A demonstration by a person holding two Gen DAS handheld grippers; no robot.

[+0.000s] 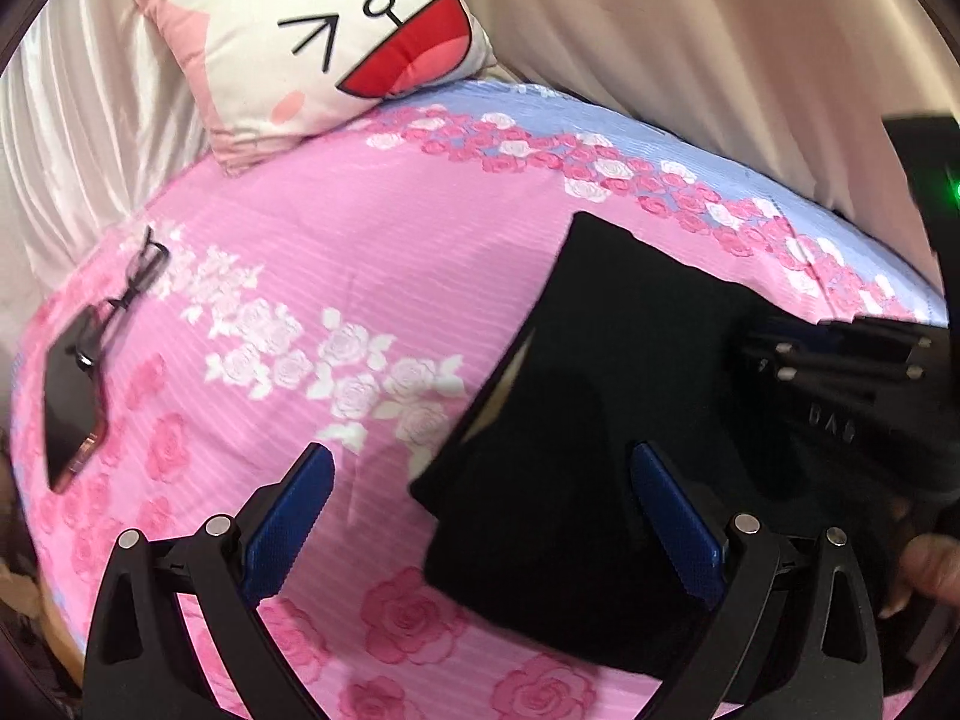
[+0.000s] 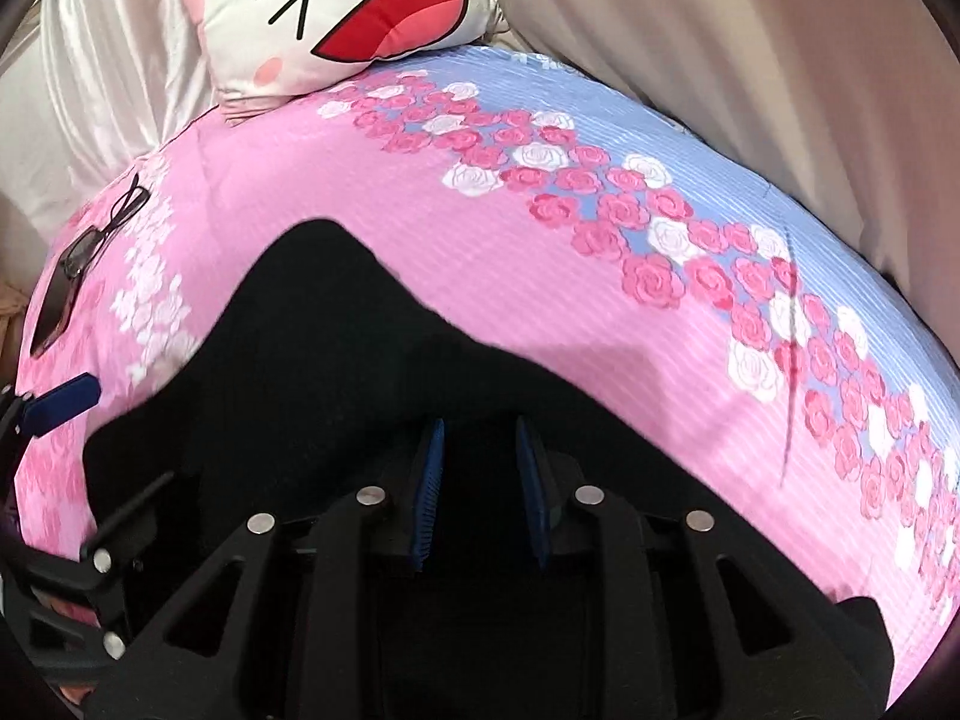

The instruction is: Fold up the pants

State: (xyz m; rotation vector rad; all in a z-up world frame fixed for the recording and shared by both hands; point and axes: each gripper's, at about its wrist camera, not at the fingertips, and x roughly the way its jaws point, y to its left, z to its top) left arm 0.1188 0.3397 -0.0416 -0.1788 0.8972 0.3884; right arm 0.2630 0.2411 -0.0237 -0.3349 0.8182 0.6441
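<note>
Toward three o'clock of the spread, empty left gripper point(image 1: 480, 516) lie the black pants point(image 1: 630, 372); the right gripper point(image 2: 480, 492), nearer, appears to pinch their cloth.

Pants point(image 1: 600, 372): black, plain fabric, folded into a compact, roughly rectangular bundle. Lay flat on the bed's pink floral cover point(image 1: 336, 252), toward its right side. One corner pointed toward the pillow end.

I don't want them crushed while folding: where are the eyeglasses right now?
The eyeglasses lie at the bed's far left edge in both views, partly on a dark phone, well clear of the black pants.
</note>
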